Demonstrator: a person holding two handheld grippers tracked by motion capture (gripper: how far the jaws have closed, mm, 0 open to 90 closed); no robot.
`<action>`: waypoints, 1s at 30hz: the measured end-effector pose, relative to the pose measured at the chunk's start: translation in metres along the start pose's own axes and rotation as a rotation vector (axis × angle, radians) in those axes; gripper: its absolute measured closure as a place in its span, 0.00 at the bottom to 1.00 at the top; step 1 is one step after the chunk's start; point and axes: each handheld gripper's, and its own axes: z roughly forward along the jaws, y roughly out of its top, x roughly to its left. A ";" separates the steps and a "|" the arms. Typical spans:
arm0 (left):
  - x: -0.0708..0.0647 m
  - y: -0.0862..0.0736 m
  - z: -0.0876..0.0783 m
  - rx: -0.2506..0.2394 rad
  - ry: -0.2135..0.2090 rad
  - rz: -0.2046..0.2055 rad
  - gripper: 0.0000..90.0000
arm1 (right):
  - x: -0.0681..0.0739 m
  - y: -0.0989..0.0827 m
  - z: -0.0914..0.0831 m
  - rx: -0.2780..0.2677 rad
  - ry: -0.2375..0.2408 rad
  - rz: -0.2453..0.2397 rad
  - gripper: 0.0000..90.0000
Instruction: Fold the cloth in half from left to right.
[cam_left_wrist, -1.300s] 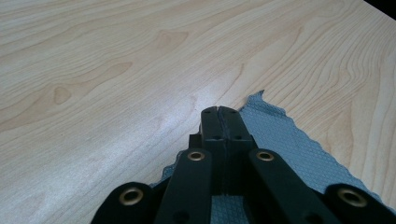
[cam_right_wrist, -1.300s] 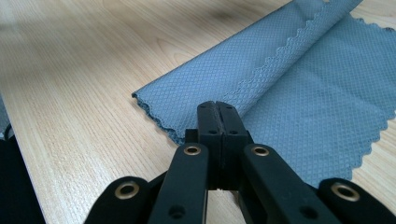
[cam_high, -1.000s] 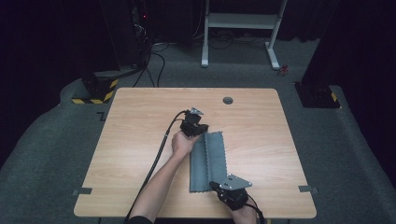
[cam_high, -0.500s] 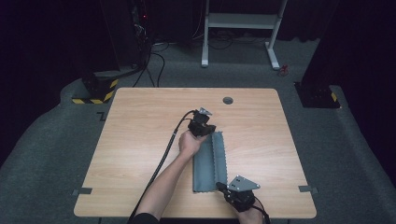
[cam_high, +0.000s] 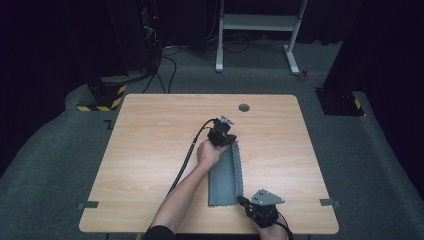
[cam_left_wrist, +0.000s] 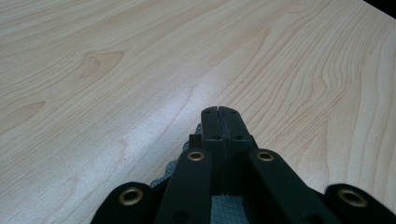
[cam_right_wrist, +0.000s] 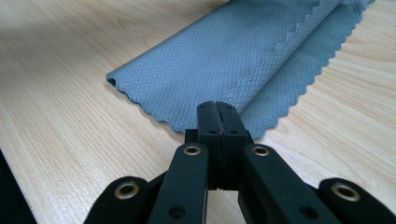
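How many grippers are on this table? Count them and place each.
2. The left gripper sits at the far end of the folded grey cloth; the right gripper is at its near end, by the table edge.

1. A light wood-grain counter (cam_high: 150, 165) with rounded corners is seen from above, standing on grey carpet (cam_high: 60, 165).
2. A small round dark grommet (cam_high: 244, 107) is set into the counter near its far edge.
3. Two grey tabs are seen at the near part of the counter, one at the left edge (cam_high: 87, 205) and one at the right edge (cam_high: 329, 202).
4. A white metal frame (cam_high: 260, 22) is placed on the floor beyond the counter.
5. A black base with yellow-black hazard stripes (cam_high: 102, 95) is seen at the far left; black cables (cam_high: 162, 75) are trailed across the carpet beside it.
6. A dark stand base (cam_high: 337, 102) is set at the far right.
7. A small red object (cam_high: 304, 76) is seen near the white frame's foot.
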 end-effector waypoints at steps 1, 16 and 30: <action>-0.001 0.000 0.001 0.001 0.001 0.002 1.00 | -0.001 -0.001 0.000 0.001 0.000 0.000 1.00; -0.006 0.000 0.017 0.023 0.021 0.020 0.99 | -0.010 -0.010 0.001 0.029 -0.024 0.034 1.00; -0.005 0.001 0.015 -0.005 0.060 0.009 0.78 | -0.014 -0.011 -0.002 0.046 -0.039 0.042 0.89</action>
